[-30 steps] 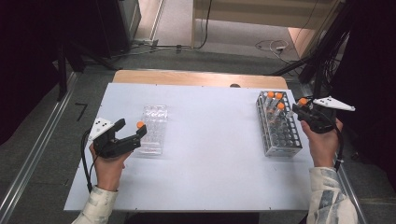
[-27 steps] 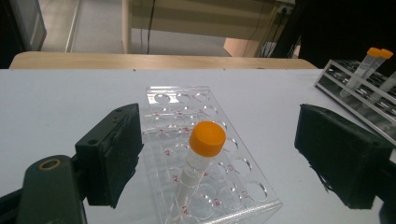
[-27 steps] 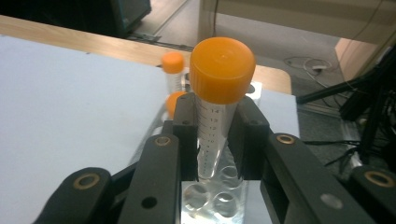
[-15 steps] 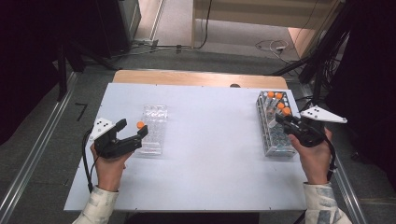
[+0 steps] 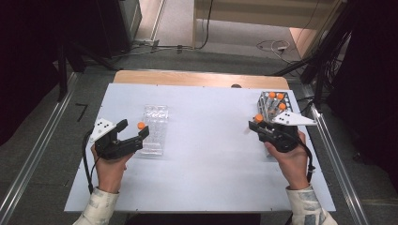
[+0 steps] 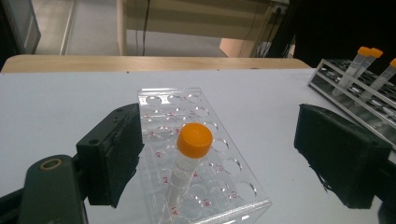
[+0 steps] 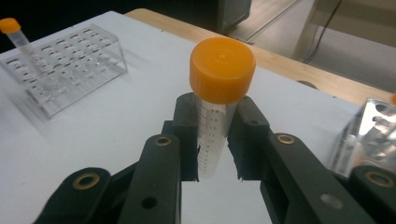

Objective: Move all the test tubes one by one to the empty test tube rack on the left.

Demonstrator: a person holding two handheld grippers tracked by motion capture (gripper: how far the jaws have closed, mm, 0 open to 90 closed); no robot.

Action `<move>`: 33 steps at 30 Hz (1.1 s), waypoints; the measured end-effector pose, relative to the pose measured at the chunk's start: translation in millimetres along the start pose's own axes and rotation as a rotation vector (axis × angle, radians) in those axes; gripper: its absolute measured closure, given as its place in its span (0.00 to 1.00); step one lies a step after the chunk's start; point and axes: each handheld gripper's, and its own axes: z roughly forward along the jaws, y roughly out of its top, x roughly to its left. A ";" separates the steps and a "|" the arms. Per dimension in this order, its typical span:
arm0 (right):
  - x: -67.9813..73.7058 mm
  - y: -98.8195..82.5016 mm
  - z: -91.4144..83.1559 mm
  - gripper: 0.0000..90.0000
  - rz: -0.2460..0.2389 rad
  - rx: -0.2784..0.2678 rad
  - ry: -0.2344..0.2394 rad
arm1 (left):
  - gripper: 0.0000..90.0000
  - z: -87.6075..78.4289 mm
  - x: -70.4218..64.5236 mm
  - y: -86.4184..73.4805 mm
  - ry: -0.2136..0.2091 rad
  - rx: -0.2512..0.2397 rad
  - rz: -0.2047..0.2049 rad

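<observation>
**Right gripper carrying capped tube; left gripper standing open at clear rack**

The right gripper (image 5: pixel 261 125), at centre right of the high view, is clamping an orange-capped tube (image 7: pixel 215 108) upright between its pads. The left gripper (image 5: pixel 136 132), at lower left, is holding its jaws wide around a second tube (image 6: pixel 187 163) sitting in the clear rack (image 5: pixel 155 129), pads apart from it

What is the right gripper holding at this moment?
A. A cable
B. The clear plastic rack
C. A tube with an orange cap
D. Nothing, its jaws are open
C: in the right gripper view, the right gripper is shut on the orange-capped tube, its pads pressing both sides.
</observation>
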 end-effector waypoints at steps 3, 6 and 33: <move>9.4 -0.4 8.7 0.80 -0.008 0.016 0.028 | 0.17 0.1 -2.3 0.1 -0.005 0.002 0.006; 19.1 -1.0 18.3 0.80 -0.023 0.027 0.054 | 0.17 0.7 -4.7 -0.3 -0.012 0.007 0.012; 94.4 -1.2 69.6 0.80 -0.146 0.090 0.242 | 0.17 4.2 -50.9 -3.5 -0.144 0.025 0.084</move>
